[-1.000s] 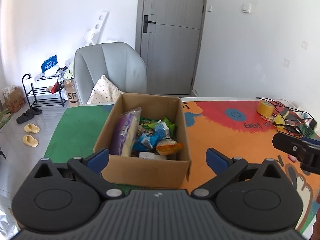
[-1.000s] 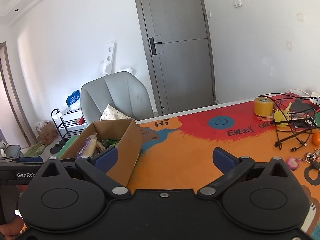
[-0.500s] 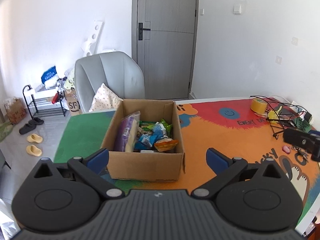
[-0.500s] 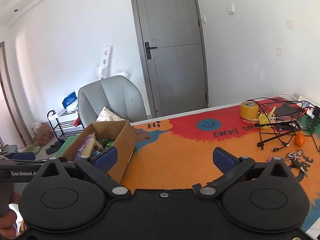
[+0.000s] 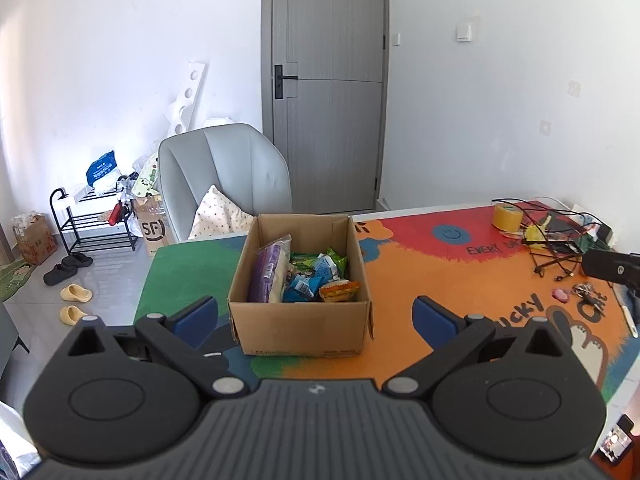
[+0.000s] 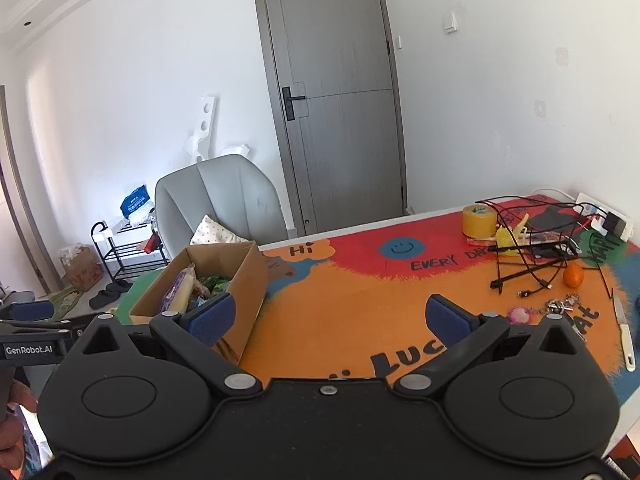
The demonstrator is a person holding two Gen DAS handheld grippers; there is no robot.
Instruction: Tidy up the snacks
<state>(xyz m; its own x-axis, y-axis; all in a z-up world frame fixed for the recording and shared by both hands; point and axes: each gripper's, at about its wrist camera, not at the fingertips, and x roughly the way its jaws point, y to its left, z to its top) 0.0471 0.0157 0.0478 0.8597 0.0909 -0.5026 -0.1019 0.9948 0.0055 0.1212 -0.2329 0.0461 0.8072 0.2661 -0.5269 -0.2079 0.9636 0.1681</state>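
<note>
An open brown cardboard box stands on a colourful printed table mat in orange, red, green and blue, near the mat's left part where green meets orange. Its top flaps are folded away and its four walls stand upright. Inside, a long purple-and-cream packet in clear wrap leans against the left wall, reaching above the rim. Beside it lies a loose heap of small snack bags: green packets toward the back, blue packets in the middle, and an orange-and-white packet at the front right. They overlap one another and their print is too small to read.

The left gripper hangs just in front of the box with its blue-padded fingers spread wide apart, wider than the box, and nothing is between them. The right gripper is over the orange part of the mat to the right of the box, its blue pads likewise wide apart and empty; its left pad overlaps the box's near corner in the view, though contact cannot be told.

At the far right of the mat lie a roll of yellow tape, a tangle of black cables and a small orange fruit. A grey padded chair stands behind the table.
</note>
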